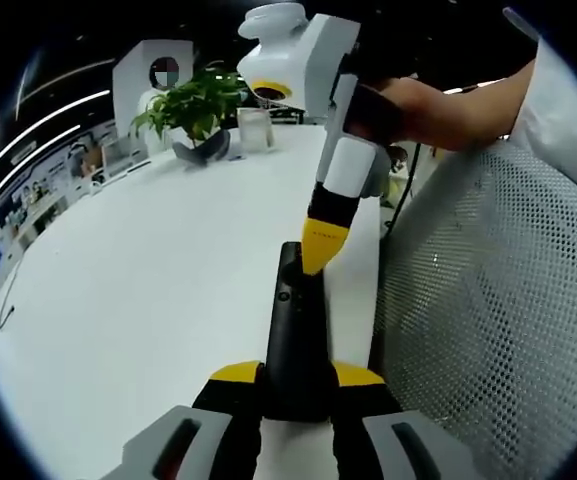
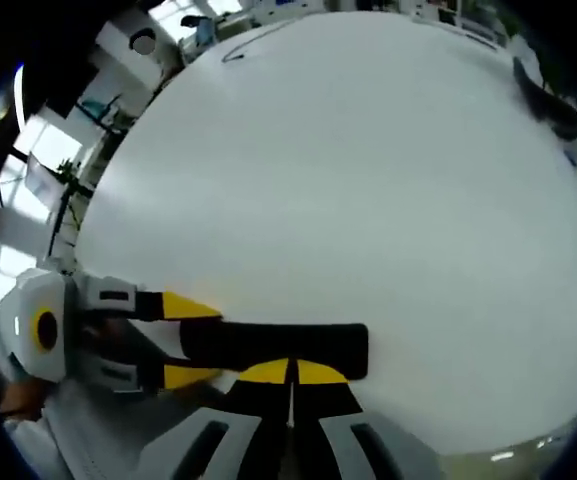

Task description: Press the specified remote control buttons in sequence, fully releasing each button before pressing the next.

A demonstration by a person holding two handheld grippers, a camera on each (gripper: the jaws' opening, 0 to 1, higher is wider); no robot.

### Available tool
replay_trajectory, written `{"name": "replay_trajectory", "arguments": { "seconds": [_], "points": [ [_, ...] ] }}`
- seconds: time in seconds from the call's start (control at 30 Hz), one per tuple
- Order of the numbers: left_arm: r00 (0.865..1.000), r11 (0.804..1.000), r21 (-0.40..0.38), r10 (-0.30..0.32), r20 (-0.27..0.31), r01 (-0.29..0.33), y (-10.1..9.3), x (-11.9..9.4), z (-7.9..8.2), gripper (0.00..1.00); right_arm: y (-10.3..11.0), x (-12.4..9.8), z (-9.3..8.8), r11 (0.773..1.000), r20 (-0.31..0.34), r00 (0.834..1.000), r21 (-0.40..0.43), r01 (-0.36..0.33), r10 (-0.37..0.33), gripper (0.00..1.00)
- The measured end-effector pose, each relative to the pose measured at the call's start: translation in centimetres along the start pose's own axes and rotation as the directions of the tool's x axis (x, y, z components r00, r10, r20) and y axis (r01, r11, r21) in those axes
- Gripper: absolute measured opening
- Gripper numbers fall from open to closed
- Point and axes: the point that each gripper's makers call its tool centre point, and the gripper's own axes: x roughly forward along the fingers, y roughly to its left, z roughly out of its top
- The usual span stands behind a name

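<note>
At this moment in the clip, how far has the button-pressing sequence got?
Done: the left gripper holds the slim black remote control clamped at its near end, above the white table. In hand: the right gripper, jaws closed, has its yellow tips on the remote's top face, seemingly mid-press. Left: releasing fully and any further presses; these pictures cannot tell how many are already done.

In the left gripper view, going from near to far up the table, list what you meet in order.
Left gripper fingers clamped on the black remote control → yellow tip of the right gripper on the remote's far end → potted green plant at the far edge of the white table.
</note>
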Motion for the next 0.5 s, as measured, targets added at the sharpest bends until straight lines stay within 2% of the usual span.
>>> {"name": "replay_trajectory", "arguments": {
  "seconds": [0.07, 0.3, 0.5],
  "points": [
    [1.000, 1.000, 0.001, -0.003, -0.003, 0.003, -0.09, 0.00, -0.04, 0.25, 0.00, -0.10, 0.19, 1.000, 0.012, 1.000, 0.001, -0.004, 0.004, 0.00],
    [1.000, 1.000, 0.007, -0.015, -0.004, 0.015, -0.40, 0.09, -0.01, 0.25, -0.33, 0.09, -0.07, 0.999, -0.006, 1.000, 0.040, -0.015, 0.015, 0.00],
    [1.000, 1.000, 0.008, -0.014, -0.002, 0.014, -0.35, 0.12, 0.01, 0.25, -0.32, 0.34, -0.41, 1.000, -0.026, 1.000, 0.022, 0.002, -0.002, 0.00]
  ]
}}
